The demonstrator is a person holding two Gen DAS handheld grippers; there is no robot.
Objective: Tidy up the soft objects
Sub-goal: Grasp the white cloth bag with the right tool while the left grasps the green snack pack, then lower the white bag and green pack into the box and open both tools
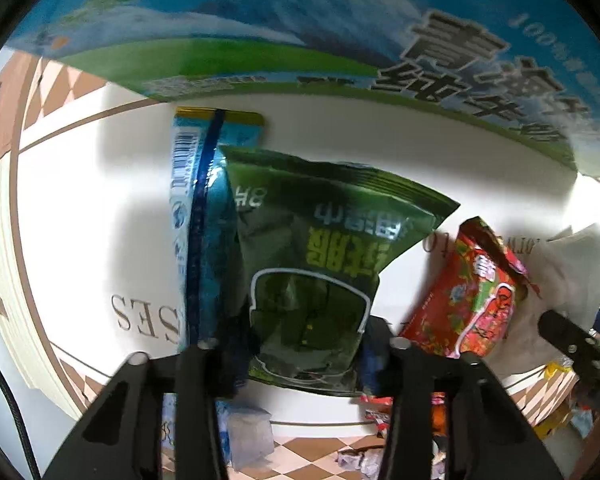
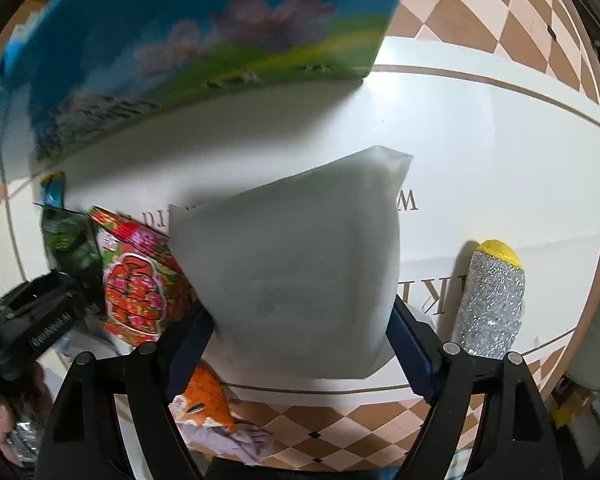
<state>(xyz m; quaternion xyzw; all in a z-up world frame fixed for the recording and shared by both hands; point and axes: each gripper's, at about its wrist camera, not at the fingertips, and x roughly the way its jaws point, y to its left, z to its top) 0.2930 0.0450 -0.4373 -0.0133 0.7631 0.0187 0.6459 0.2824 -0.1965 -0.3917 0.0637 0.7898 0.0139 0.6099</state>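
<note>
Soft white pillow (image 2: 300, 264) fills the centre of the right wrist frame, clamped between the blue pads (image 2: 410, 344) of the right gripper (image 2: 300, 340). Left of it lean a red floral packet (image 2: 140, 280) and a green snack bag (image 2: 70, 244); a glittery silver tube (image 2: 492, 308) stands at right. In the left wrist frame, the left gripper (image 1: 296, 360) is closed on the green snack bag (image 1: 320, 264), a blue packet (image 1: 204, 216) touching its left side, under a blue-green carton (image 1: 300, 32) across the top
</note>
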